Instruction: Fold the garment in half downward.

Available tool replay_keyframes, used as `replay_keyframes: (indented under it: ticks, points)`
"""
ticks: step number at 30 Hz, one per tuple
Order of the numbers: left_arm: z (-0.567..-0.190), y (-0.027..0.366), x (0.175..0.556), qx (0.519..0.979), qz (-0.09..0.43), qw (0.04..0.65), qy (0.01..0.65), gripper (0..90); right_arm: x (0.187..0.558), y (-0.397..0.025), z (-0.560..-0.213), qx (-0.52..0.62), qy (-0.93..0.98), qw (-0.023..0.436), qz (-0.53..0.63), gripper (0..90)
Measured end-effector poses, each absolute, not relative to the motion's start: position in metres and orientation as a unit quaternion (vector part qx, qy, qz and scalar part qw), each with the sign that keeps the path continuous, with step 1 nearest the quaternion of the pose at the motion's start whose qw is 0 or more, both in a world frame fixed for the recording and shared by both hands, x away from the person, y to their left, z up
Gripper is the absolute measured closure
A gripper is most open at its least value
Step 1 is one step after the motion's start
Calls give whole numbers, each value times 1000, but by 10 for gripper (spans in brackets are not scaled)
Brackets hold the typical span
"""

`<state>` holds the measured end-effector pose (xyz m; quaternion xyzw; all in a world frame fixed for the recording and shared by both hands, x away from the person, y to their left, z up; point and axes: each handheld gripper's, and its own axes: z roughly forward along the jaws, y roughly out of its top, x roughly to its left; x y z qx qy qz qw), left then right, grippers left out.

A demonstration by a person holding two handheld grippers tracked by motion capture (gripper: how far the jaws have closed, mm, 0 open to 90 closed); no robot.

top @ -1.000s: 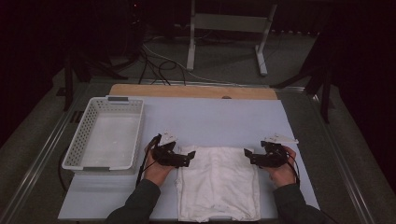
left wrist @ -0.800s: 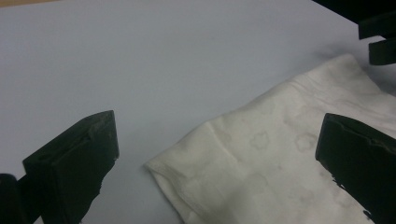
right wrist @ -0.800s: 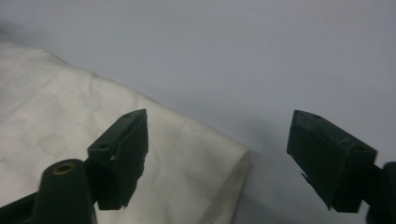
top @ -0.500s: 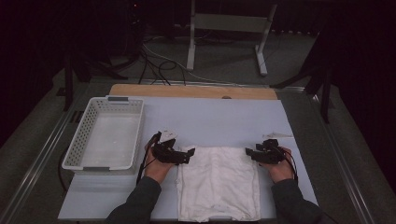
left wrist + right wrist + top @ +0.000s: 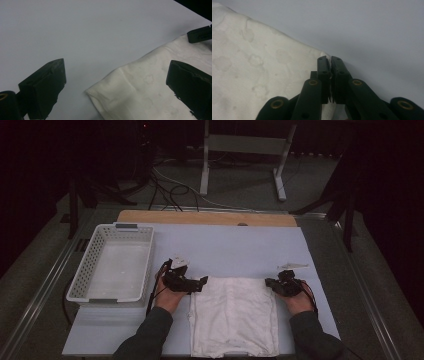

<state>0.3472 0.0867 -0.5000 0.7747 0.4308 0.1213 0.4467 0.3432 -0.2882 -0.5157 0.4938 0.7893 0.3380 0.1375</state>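
Place: a lab or recording studio, not a home.
Table (image 5: 225,245): covered in a plain pale sheet, with a bare wooden strip along its far edge.
Behind the table: cables (image 5: 170,187) lie loose on a grey floor beside a metal stand (image 5: 242,150).
Around the table: dark surroundings and black stand legs (image 5: 345,205).
Left on the table: a white perforated basket (image 5: 112,265).

High view overhead facing forward, gripper views close, sharing cloth (image 5: 234,315)
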Motion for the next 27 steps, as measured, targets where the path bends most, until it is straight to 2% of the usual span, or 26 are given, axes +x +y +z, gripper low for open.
replay_keyframes:
  ticks: [4,9,15,23,27]
  points:
    - [-501,87,349,775,119,443,434,49,342,-290,-514,494,788,145,336,872]
    - [-508,84,356,779,124,422,447,116,341,-293,-513,501,784,145,338,871]
    - [-516,82,361,788,117,396,456,227,341,-295,-512,497,785,146,338,871]
    - [-524,79,361,803,115,376,448,439,340,-297,-511,498,783,143,344,870]
    - [-524,78,360,805,112,376,445,487,340,-297,-511,496,784,144,345,870]
